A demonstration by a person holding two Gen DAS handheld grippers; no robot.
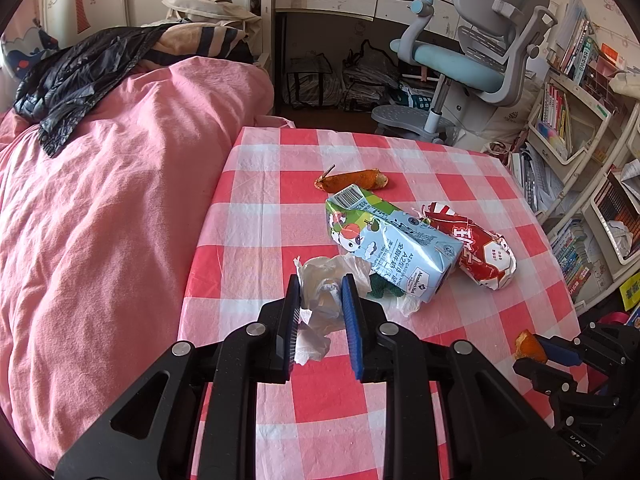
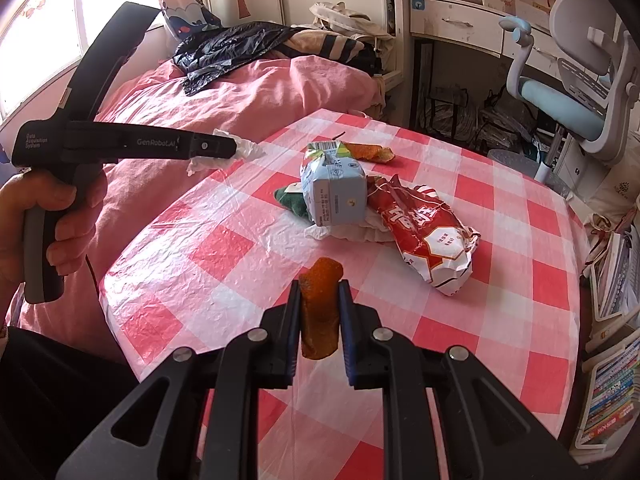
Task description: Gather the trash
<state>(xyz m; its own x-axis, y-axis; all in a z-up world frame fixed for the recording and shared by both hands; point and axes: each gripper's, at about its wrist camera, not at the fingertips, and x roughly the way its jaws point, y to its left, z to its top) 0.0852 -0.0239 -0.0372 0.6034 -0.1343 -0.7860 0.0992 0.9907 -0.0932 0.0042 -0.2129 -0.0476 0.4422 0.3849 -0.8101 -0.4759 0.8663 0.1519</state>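
Observation:
My left gripper [image 1: 321, 285] is shut on a crumpled white tissue [image 1: 316, 340], held above the left side of the checked table [image 1: 280, 208]. My right gripper [image 2: 320, 286] is shut on a strip of orange peel [image 2: 320, 320] and hangs over the table's near part. Each view shows the other gripper: the left gripper [image 2: 234, 148] with its tissue [image 2: 248, 148], and the right gripper [image 1: 540, 350] with its peel [image 1: 530, 344]. On the table lie a blue milk carton [image 1: 396, 248], a red snack wrapper [image 1: 476, 248], another orange peel [image 1: 352, 180] and a green scrap [image 2: 292, 200].
A bed with a pink cover [image 1: 100, 200] runs along the table's left edge, with a black plastic bag [image 1: 72, 84] on it. A grey and blue desk chair [image 1: 472, 60] stands beyond the table. Bookshelves [image 1: 580, 160] crowd the right side. A hand [image 2: 60, 216] grips the left tool.

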